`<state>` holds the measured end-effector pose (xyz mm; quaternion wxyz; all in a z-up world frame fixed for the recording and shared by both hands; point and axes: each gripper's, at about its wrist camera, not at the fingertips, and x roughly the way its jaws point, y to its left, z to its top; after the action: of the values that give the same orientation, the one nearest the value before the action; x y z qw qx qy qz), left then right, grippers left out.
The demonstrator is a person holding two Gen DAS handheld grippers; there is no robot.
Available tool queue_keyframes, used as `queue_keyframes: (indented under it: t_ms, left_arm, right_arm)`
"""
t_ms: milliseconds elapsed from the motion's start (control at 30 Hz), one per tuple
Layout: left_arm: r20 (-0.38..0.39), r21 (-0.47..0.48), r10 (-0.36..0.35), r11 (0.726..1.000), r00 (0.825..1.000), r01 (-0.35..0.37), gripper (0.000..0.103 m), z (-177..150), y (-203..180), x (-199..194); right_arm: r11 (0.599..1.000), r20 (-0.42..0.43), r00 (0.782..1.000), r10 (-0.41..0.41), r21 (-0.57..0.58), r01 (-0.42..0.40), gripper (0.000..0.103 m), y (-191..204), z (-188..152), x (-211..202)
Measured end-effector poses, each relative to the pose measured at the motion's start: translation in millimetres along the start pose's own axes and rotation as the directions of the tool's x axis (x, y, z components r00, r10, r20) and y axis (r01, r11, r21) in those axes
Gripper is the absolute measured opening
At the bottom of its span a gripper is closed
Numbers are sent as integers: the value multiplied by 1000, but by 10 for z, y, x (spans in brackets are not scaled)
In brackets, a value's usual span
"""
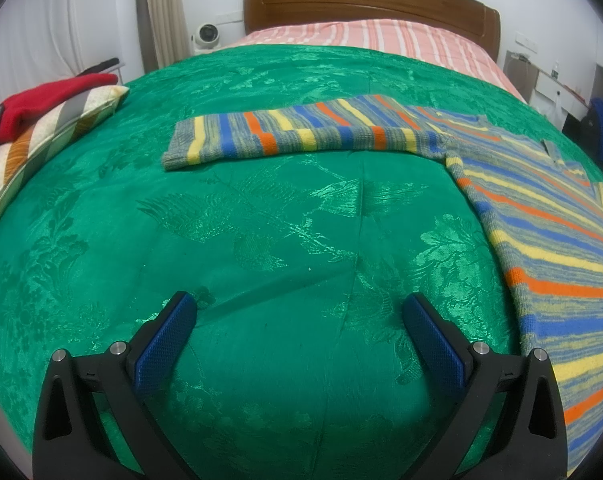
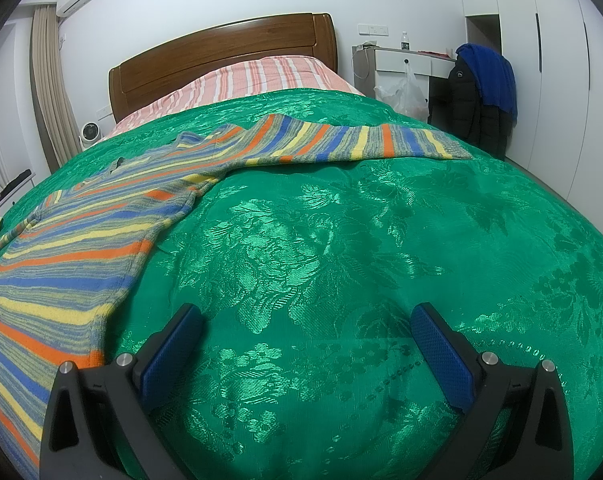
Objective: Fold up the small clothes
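Observation:
A small knit sweater (image 1: 541,236) striped in blue, yellow, orange and grey lies flat on the green bedspread (image 1: 261,240). One sleeve (image 1: 293,132) stretches out to the left in the left wrist view. In the right wrist view the sweater (image 2: 73,248) fills the left side and its other sleeve (image 2: 361,140) reaches right. My left gripper (image 1: 299,312) hovers open over bare bedspread, left of the sweater's body. The right gripper (image 2: 307,324) is open too, just right of the sweater's hem, with nothing between its fingers.
A striped pillow (image 1: 49,136) with a red cloth (image 1: 49,100) on it sits at the bed's left edge. The wooden headboard (image 1: 373,4) and pink striped sheet (image 1: 381,38) lie beyond. Dark and blue jackets (image 2: 485,92) hang by a white desk on the right. Bedspread (image 2: 381,260) spreads wide around both grippers.

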<state>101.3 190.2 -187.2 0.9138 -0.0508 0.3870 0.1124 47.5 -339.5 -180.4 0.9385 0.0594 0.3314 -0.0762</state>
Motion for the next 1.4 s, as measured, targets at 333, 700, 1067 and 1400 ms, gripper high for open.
queue_keyframes:
  t_ms: [333, 700, 1067, 1400]
  left_arm:
    - [0, 0, 1, 1000, 1000, -1, 103, -2, -1, -1]
    - [4, -1, -1, 1000, 1000, 1, 103, 2, 11, -1]
    - [5, 6, 11, 1000, 1000, -11, 103, 2, 9, 4]
    - [14, 10, 20, 1000, 1000, -20, 103, -4, -2, 14]
  right_arm:
    - [1000, 0, 1000, 0, 0, 0, 103, 4, -3, -1]
    - [1000, -10, 1000, -10, -2, 10, 103, 5, 6, -6]
    - [900, -20, 978, 206, 396, -182, 102, -1163, 861, -27]
    - [619, 17, 917, 397, 733, -281, 70, -2146, 1160, 1054]
